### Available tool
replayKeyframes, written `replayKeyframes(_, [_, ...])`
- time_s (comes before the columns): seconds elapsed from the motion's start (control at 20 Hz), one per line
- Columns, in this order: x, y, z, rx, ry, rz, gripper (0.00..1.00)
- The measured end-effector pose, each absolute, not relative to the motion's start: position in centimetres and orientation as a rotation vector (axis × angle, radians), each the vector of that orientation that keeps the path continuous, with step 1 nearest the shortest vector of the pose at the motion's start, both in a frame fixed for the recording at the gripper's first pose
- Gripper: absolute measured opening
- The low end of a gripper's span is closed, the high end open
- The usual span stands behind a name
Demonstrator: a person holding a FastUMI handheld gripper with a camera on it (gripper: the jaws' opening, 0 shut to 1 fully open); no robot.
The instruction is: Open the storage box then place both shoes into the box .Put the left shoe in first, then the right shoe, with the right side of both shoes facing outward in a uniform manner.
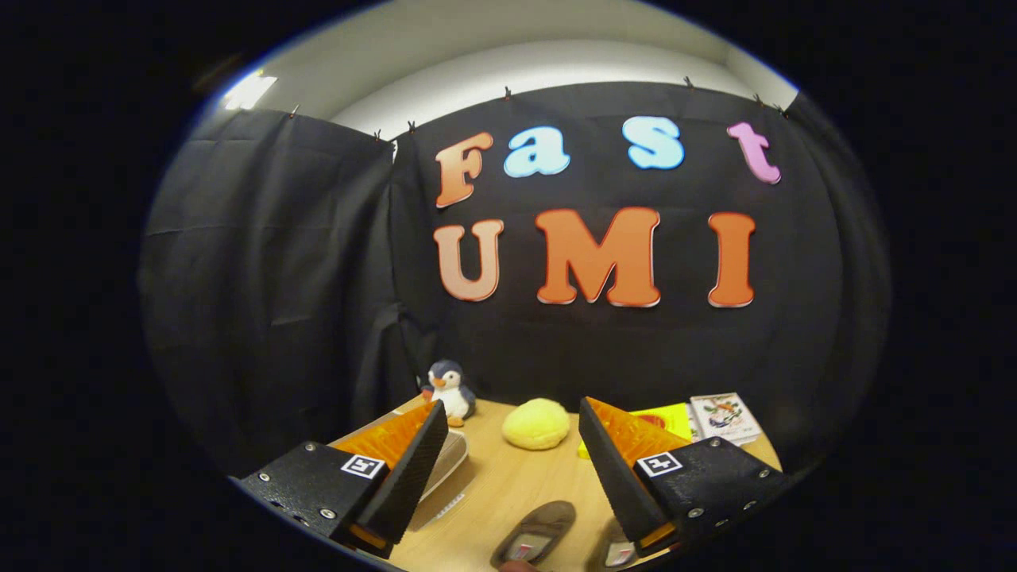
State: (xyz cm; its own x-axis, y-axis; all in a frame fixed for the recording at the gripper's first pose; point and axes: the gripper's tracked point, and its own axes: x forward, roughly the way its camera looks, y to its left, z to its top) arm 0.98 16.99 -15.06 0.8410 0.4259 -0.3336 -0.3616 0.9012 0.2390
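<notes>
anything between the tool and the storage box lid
Nothing visible does. The open tool hovers over bare table; the storage box lies just behind its left finger, shoes below.

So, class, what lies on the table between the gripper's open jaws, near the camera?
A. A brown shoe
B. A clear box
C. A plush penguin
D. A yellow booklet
A: a brown shoe lies on the table between the open jaws of the gripper; the penguin stands far beyond them by the wall.
</notes>
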Motion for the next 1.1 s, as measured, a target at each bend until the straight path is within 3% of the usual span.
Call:
replayKeyframes(0.3, [0.3, 22.9, -20.0, 0.248, 0.551, 0.549, 0.99])
replayKeyframes(0.6, [-2.8, 28.2, -26.7, 0.408, 0.84, 0.679, 0.98])
replayKeyframes(1.1, [-6.6, 33.0, -35.6, 0.744, 1.215, 0.747, 0.97])
